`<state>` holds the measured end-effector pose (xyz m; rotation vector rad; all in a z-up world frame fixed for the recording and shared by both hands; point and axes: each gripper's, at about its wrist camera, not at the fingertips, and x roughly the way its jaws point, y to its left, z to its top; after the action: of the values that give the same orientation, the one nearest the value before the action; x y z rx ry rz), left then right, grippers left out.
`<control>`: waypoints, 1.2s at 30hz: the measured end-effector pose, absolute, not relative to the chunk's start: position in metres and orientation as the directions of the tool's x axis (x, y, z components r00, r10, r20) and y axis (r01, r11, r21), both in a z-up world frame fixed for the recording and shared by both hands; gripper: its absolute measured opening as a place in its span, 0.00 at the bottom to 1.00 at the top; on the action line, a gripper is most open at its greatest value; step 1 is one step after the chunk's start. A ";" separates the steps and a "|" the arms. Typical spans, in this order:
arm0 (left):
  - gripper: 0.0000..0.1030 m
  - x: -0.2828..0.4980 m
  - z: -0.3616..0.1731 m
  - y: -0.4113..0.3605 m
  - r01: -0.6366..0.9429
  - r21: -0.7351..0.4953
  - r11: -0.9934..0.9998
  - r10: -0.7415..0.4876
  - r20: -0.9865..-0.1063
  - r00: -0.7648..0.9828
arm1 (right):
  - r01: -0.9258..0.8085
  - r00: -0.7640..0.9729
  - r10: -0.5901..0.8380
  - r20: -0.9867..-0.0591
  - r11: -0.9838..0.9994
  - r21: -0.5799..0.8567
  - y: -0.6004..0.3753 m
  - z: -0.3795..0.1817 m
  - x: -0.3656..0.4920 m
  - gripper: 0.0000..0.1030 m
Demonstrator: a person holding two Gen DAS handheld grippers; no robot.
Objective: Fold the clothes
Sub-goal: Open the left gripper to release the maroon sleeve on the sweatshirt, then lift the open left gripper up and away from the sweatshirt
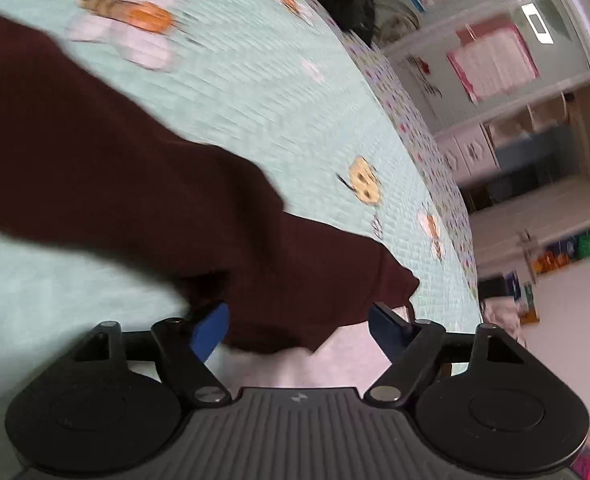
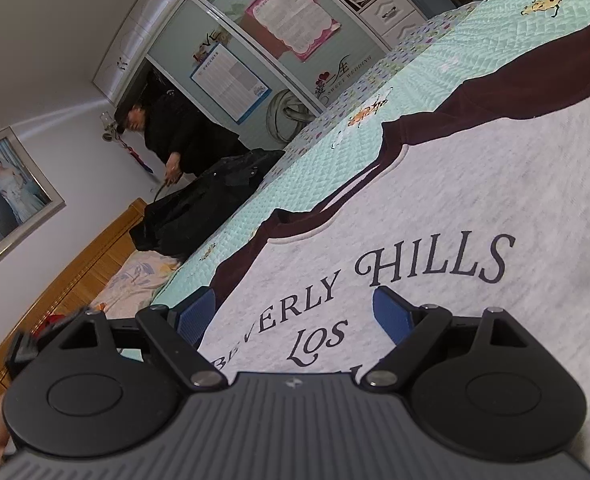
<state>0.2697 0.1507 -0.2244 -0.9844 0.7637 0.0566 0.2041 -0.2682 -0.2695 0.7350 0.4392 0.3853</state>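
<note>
Left wrist view: my left claw (image 1: pixel 299 330) is spread wide, holding nothing. The maroon sleeve (image 1: pixel 135 168) lies on the bed quilt (image 1: pixel 255 92), its cuff between the fingers. Risk, as I judge it: closing shallow could catch one layer only.

Right wrist view: my right claw (image 2: pixel 295 316) is spread, empty, low over the grey sweatshirt body (image 2: pixel 475 184). Risk: dragging could wrinkle it.

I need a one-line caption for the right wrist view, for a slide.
Open right gripper above a grey sweatshirt with maroon sleeves lying flat on a mint quilted bedspread.
</note>
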 end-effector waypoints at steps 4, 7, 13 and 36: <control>0.94 0.218 -0.222 0.175 -0.495 -0.654 0.572 -0.090 -0.650 0.755 | -0.180 0.841 0.480 -0.248 0.682 0.708 -0.268 -0.269 0.204 0.84; 0.94 0.200 -0.222 0.190 -0.484 -0.709 0.513 -0.106 -0.612 0.784 | -0.180 0.841 0.480 -0.249 0.684 0.707 -0.268 -0.269 0.205 0.84; 0.93 0.197 -0.240 0.220 -0.476 -0.814 0.332 -0.129 -0.540 0.832 | -0.176 0.840 0.476 -0.259 0.692 0.700 -0.266 -0.268 0.206 0.84; 0.31 0.128 -0.262 0.310 -0.469 -0.867 0.167 0.114 -0.456 0.883 | -0.164 0.836 0.462 -0.295 0.724 0.670 -0.261 -0.267 0.207 0.84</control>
<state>0.1278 0.3102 -0.2622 -1.3448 0.3157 0.4246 0.2071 -0.2612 -0.2670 0.6795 0.4701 0.3601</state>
